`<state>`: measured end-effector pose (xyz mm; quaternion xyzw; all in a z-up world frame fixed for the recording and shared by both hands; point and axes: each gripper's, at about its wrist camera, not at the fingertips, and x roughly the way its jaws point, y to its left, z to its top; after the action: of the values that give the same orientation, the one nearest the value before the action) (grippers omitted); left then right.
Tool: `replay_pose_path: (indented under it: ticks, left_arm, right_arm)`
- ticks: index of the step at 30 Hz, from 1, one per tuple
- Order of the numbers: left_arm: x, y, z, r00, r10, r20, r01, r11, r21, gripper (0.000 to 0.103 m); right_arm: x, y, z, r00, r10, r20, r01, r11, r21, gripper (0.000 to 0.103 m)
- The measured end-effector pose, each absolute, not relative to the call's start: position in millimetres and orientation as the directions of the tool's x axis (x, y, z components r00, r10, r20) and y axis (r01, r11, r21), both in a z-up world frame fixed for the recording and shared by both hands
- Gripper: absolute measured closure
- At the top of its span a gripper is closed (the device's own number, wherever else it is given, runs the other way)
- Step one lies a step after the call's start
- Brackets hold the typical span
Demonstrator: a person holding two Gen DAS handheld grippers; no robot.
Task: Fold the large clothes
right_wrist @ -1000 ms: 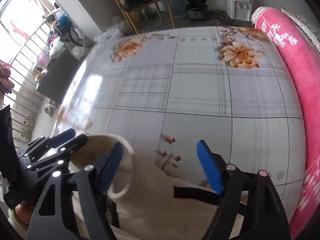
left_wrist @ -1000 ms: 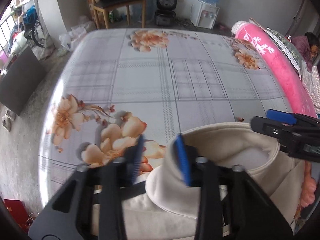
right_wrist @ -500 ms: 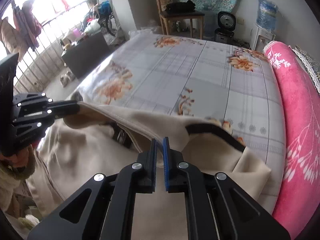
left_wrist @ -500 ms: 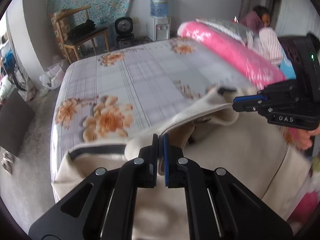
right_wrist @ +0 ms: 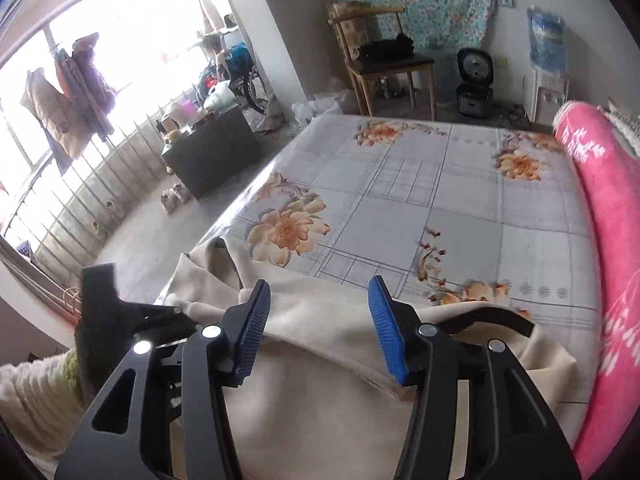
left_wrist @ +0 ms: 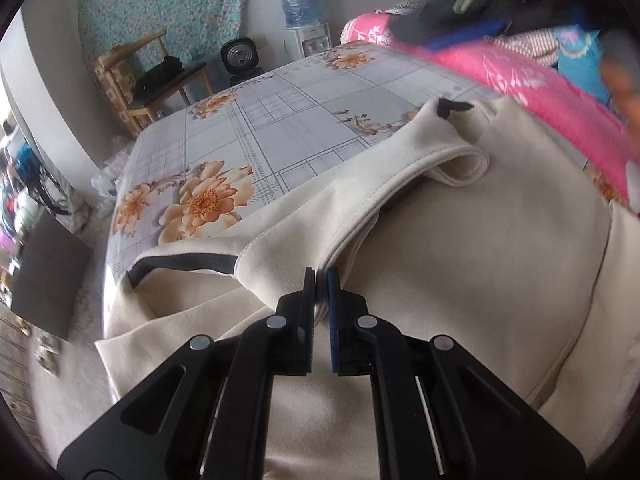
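A large cream garment (left_wrist: 460, 260) with dark trim lies spread over the near end of the bed (left_wrist: 300, 120). My left gripper (left_wrist: 320, 280) pinches a folded edge of it near the collar; its jaws are easing apart, but the pads still press the cloth. In the right wrist view my right gripper (right_wrist: 319, 284) hovers over the garment (right_wrist: 320, 400) with its jaws opening, cloth below the blue pads and untouched. The left gripper (right_wrist: 176, 312) shows at that view's left, holding the cloth edge. The right gripper (left_wrist: 460, 36) is a blur at the top right of the left wrist view.
A floral sheet covers the bed (right_wrist: 420, 200). A rolled pink blanket (right_wrist: 612, 240) runs along its right side. Beyond the far end stand a wooden chair (right_wrist: 384, 60), a rice cooker (right_wrist: 474, 80) and a water dispenser (left_wrist: 304, 36). A dark low cabinet (right_wrist: 212, 152) sits on the floor at left.
Both grippers closed on the collar and spread the garment over the bed. The right gripper has since let go, opened and lifted. The left one keeps its hold.
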<state>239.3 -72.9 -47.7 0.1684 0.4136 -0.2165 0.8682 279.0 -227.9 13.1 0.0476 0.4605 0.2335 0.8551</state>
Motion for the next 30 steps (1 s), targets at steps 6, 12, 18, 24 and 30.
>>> replay_pose_path:
  ticks: [6, 12, 18, 24, 30]
  left_arm:
    - [237.9, -23.7, -33.4, 0.472, -0.421, -0.775, 0.471, 0.863, -0.183, 0.092]
    - [251.0, 2.5, -6.3, 0.523, -0.550, -0.652, 0.392, 0.834, -0.389, 0.086]
    - [291.6, -59.8, -53.8, 0.454, -0.359, -0.815, 0.366, 0.909, -0.196, 0.081]
    - [288.9, -43.4, -71.7, 0.447, -0.406, -0.797, 0.333, 0.902, -0.273, 0.082]
    - [289.8, -27.9, -77.2, 0.445, -0.447, -0.776, 0.306, 0.890, -0.337, 0.086]
  right_arm:
    - [273.1, -220.2, -51.7, 0.336, 0.417, -0.845, -0.271, 0.902, 0.337, 0.065]
    - [247.4, -216.4, -57.5, 0.414, 0.380, -0.827, -0.289, 0.917, 0.276, 0.065]
    - [242.3, -221.2, -48.2, 0.407, 0.359, -0.840, -0.261, 0.927, 0.270, 0.066]
    - [257.9, -222.1, -2.4, 0.508, 0.400, -0.763, -0.275, 0.914, 0.297, 0.079]
    - [283.7, -191.7, -57.0, 0.384, 0.439, -0.812, -0.301, 0.891, 0.340, 0.092]
